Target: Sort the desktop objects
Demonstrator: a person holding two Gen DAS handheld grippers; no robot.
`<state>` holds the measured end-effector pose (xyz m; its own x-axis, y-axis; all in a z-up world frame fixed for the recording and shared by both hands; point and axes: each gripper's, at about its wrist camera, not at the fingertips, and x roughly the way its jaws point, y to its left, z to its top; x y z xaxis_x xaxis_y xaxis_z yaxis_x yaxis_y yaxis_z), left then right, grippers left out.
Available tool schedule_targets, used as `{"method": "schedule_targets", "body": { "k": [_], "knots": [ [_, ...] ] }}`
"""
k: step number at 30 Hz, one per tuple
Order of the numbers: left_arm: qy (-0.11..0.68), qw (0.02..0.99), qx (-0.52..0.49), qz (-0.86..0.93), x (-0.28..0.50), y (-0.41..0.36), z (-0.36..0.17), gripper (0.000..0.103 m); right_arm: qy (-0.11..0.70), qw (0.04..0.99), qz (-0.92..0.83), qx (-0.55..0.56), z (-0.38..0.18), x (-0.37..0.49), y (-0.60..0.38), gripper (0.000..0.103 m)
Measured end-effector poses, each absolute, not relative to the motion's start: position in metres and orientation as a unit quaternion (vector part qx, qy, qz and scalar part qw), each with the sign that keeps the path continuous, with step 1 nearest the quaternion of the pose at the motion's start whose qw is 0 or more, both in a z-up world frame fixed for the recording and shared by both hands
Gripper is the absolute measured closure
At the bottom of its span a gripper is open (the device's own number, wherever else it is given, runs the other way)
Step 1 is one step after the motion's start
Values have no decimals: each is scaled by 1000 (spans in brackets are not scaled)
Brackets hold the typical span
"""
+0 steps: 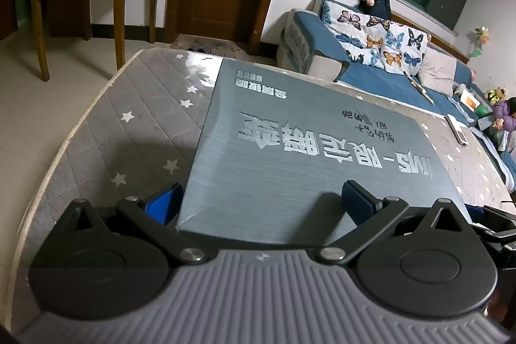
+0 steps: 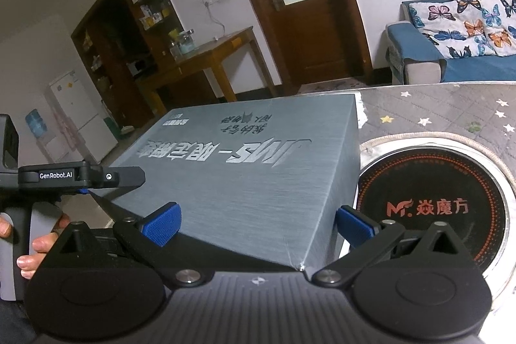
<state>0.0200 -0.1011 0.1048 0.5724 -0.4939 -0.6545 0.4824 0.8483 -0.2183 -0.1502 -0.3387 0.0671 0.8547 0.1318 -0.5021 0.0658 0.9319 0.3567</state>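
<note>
Left wrist view: left hand-held gripper (image 1: 262,199) low at 6 o'clock, pointing forward over the worktop (image 1: 135,124), a grey quilted surface with white stars. Jaws spread wide, straddling the near end of a large grey box (image 1: 309,150); blue pads (image 1: 163,207) beside the box's near corners, contact not clear. Box lying flat on the worktop, stretching toward 12 o'clock. Silver lettering on the lid upside down from here, "JWS" readable near 3 o'clock, followed by Chinese characters.

Right wrist view: right hand-held gripper (image 2: 258,223) likewise at 6 o'clock, jaws wide, blue pads (image 2: 161,224) flanking the box (image 2: 245,170) near its closest corner. Lid reads "JWS". At 3 o'clock, a round black induction plate (image 2: 432,199) set in the worktop (image 2: 451,108), marked "MF" with Chinese characters. At 9 o'clock, the left hand-held gripper (image 2: 80,178), labelled "GenRobot.AI", held by a hand (image 2: 35,247), fingers curled round the grey handle.
</note>
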Motion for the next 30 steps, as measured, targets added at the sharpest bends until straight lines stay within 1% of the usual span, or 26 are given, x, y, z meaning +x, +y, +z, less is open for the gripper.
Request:
{"method": "schedule_targets", "body": {
  "k": [15, 24, 30],
  "knots": [
    [394, 877, -20, -274, 22, -91, 94, 0, 284, 944, 25, 166, 67, -145, -334, 0],
    [387, 880, -15, -275, 20, -90, 91, 0, 289, 942, 24, 170, 66, -143, -335, 0],
    [395, 878, -20, -269, 21, -89, 88, 0, 293, 940, 25, 174, 65, -142, -335, 0]
  ]
}}
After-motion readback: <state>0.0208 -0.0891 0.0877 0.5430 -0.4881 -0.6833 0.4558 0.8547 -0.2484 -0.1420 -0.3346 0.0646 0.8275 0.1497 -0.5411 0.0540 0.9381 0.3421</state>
